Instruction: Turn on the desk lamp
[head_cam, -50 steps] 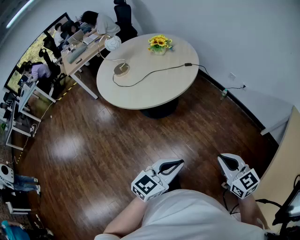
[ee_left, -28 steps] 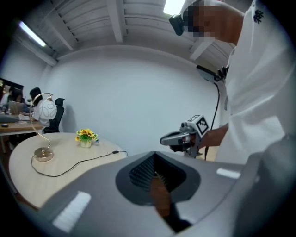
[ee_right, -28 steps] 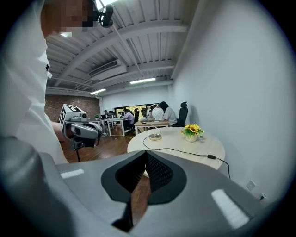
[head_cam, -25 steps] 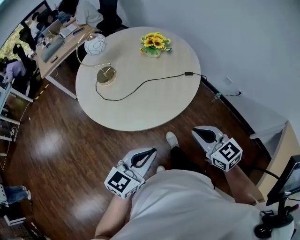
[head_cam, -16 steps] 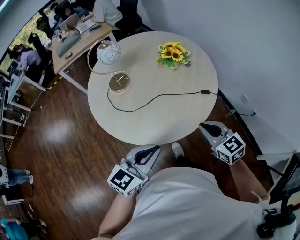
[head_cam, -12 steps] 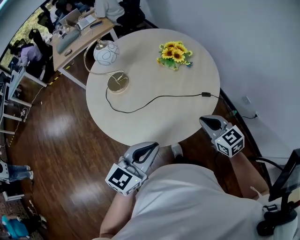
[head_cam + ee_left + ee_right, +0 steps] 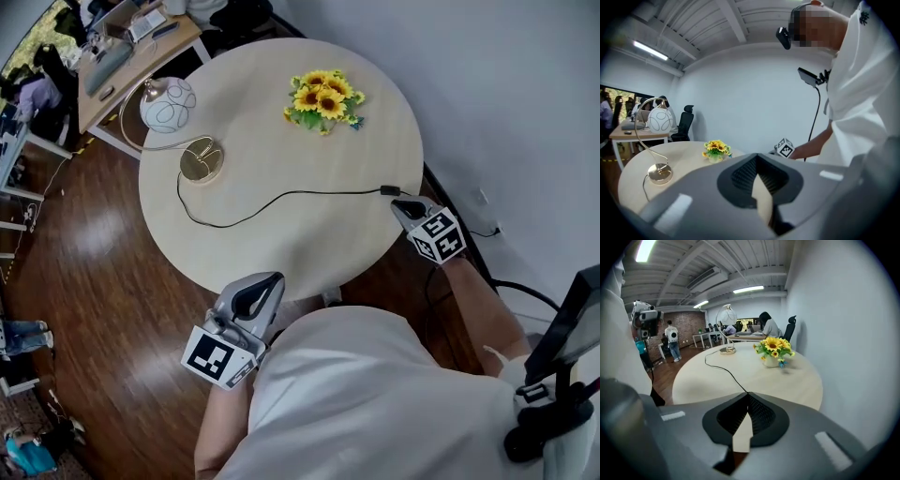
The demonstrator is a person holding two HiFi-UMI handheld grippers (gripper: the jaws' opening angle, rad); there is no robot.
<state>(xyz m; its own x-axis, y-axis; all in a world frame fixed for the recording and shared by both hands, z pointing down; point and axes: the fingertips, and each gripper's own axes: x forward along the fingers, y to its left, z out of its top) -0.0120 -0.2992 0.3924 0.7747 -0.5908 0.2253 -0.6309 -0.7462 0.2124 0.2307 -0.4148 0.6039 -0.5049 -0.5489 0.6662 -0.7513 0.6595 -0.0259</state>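
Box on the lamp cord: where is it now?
The box sits in the head view at the right edge of the table, just off the right gripper.

From here the round table [image 7: 281, 246] reads to me as smooth, matt, pale wood-look board. The floor [image 7: 84, 267] is dark wood plank, glossy enough to throw glare. On the desk lamp [image 7: 201, 162] I see polished brass-coloured metal and a smooth white globe; its cord [image 7: 328, 193] is matt black. The left gripper [image 7: 265, 281] and right gripper [image 7: 401, 202] are matt grey plastic with black ribbed pads [image 7: 743, 176]. The person's shirt [image 7: 375, 403] is white cloth.
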